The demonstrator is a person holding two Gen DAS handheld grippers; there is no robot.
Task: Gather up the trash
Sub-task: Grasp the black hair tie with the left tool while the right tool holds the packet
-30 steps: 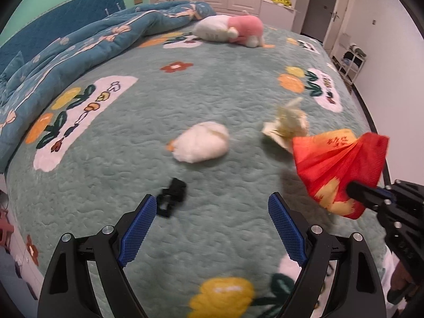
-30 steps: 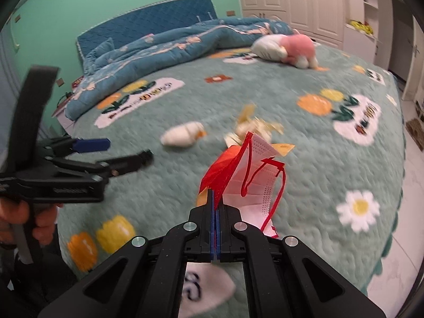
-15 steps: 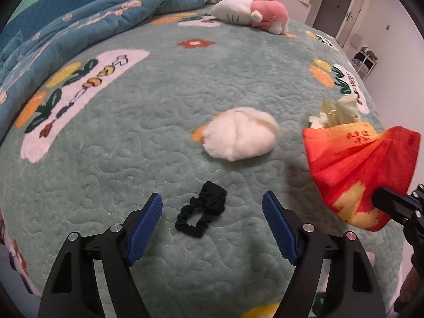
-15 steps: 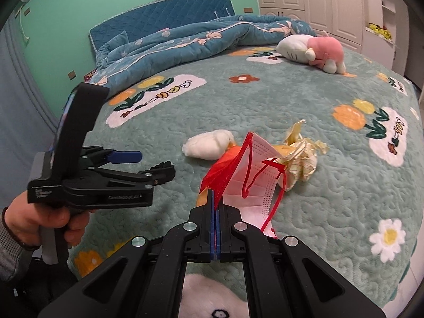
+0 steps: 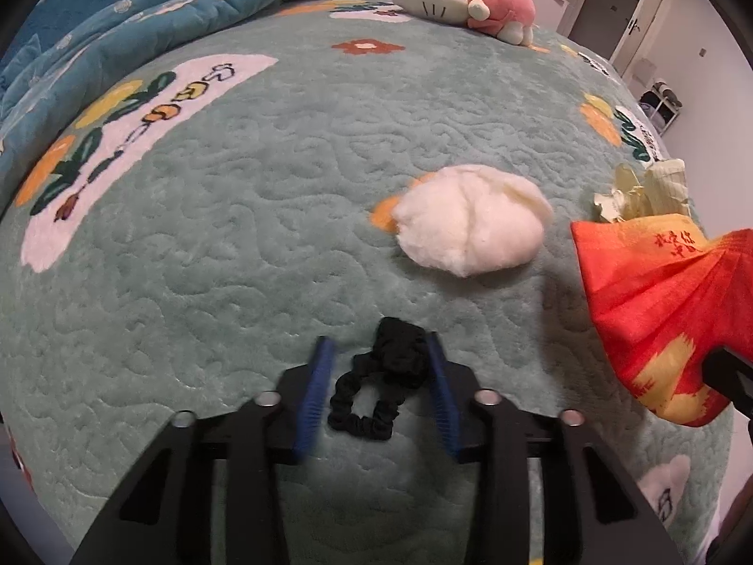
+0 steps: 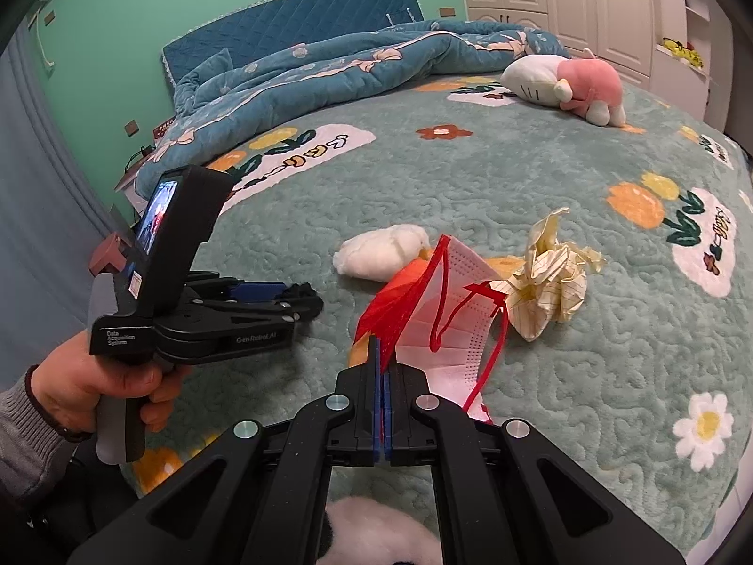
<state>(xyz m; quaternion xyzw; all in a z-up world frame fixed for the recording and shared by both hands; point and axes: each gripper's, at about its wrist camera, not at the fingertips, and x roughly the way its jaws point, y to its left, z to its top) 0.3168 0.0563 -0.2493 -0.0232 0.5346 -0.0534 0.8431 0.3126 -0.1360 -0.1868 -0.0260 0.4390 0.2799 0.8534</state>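
A black hair tie (image 5: 372, 386) lies on the green bed cover (image 5: 235, 235) between the blue pads of my left gripper (image 5: 379, 343). The jaws are closing and stand close on both sides of it. The tie still rests on the cover. My right gripper (image 6: 382, 343) is shut on a red and white face mask (image 6: 447, 301), which hangs at the right of the left wrist view as the mask (image 5: 659, 292). A white wad of cotton (image 5: 470, 226) lies just beyond the tie, and a crumpled yellow paper (image 5: 640, 193) lies behind the mask. A hand holds the left gripper (image 6: 306, 303) low over the cover.
A pink and white plush toy (image 5: 470, 0) lies at the far side of the bed. A blue quilt (image 5: 141, 33) is heaped along the far left. White cupboards (image 6: 564, 0) and a shoe rack (image 5: 663, 103) stand past the bed's right edge.
My left gripper came down and forward over the hair tie, and its jaws narrowed around it. The right gripper shifted a little with the mask still in it.
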